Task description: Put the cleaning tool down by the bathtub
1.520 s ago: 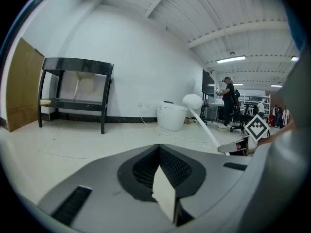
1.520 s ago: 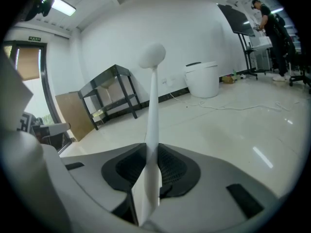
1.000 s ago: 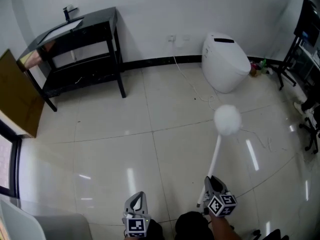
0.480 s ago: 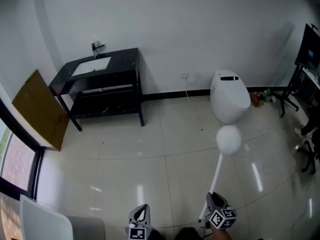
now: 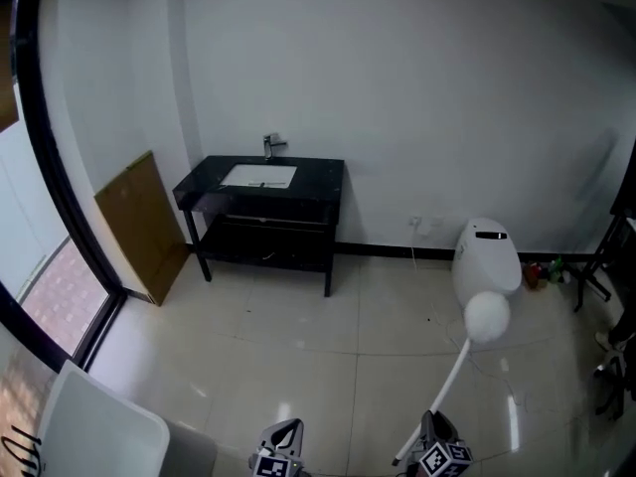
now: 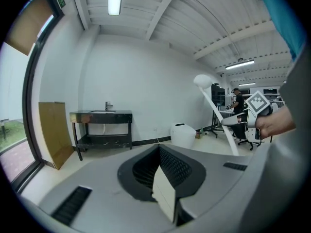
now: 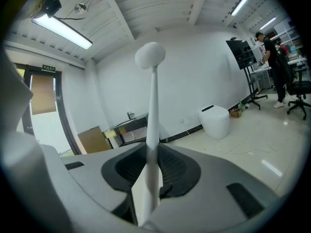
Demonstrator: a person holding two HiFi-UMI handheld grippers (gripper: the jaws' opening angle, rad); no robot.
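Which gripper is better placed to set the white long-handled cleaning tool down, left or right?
Right, probably. The right gripper is already clamped on the stem of the white long-handled cleaning tool with a round head, so it only has to lower and release. The left gripper is shut and empty.

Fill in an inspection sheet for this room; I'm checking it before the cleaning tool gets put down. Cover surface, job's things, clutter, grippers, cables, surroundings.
Surface: pale glossy tiled floor.
Job's things: cleaning tool, white round head up, held by its handle; white rounded rim at lower left, possibly the bathtub.
Clutter: small items beside the toilet, too small to tell.
Grippers: right gripper has its fingers closed on the tool's handle; left gripper has its fingers together, nothing between.
Cables: white cable hanging from a wall socket to the floor.
Surroundings: black sink table, brown board leaning on the wall, black stand at right.
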